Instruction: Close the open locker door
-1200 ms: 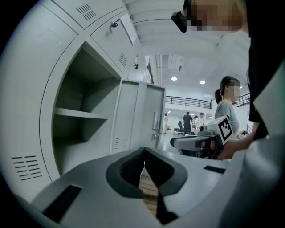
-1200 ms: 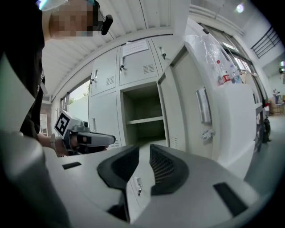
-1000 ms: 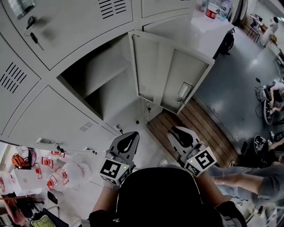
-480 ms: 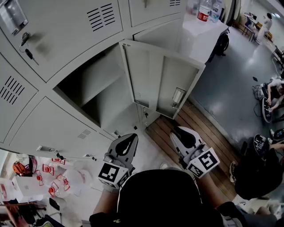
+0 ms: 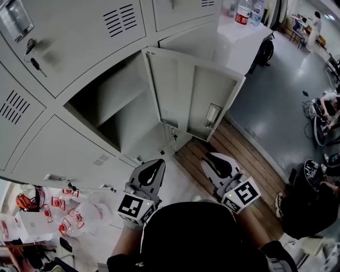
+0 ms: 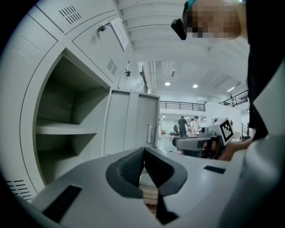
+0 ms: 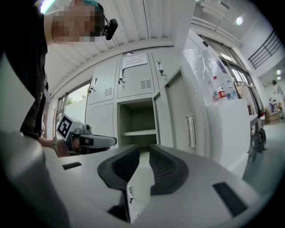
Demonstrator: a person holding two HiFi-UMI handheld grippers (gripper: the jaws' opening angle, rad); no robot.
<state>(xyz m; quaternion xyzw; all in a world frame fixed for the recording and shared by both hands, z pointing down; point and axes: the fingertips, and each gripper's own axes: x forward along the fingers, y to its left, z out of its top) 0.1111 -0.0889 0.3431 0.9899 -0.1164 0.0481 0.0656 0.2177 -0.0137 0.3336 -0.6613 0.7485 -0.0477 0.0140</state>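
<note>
The open locker door (image 5: 191,101) stands swung out to the right of its grey compartment (image 5: 114,106), latch plate (image 5: 212,114) near its free edge. Both grippers hover low in front of it, apart from it. My left gripper (image 5: 154,169) is shut with nothing in it, its fingertips meeting in the left gripper view (image 6: 144,150), where the door (image 6: 131,122) shows ahead. My right gripper (image 5: 217,162) is open, a narrow gap between its jaws (image 7: 144,149). Those jaws have just been closing, with nothing between them. The door (image 7: 178,113) lies beyond them.
An inner shelf (image 6: 67,130) crosses the compartment. Closed lockers surround it, one with keys (image 5: 33,61). Bottles (image 5: 244,10) stand on a white cabinet at the right. A wooden platform (image 5: 239,154) lies below the door. Red-and-white clutter (image 5: 58,212) sits lower left. People (image 5: 326,111) are at the right.
The head view has shifted a little, so the lockers sit slightly lower and further left. The door keeps the same open angle. Both grippers hold about the same place.
</note>
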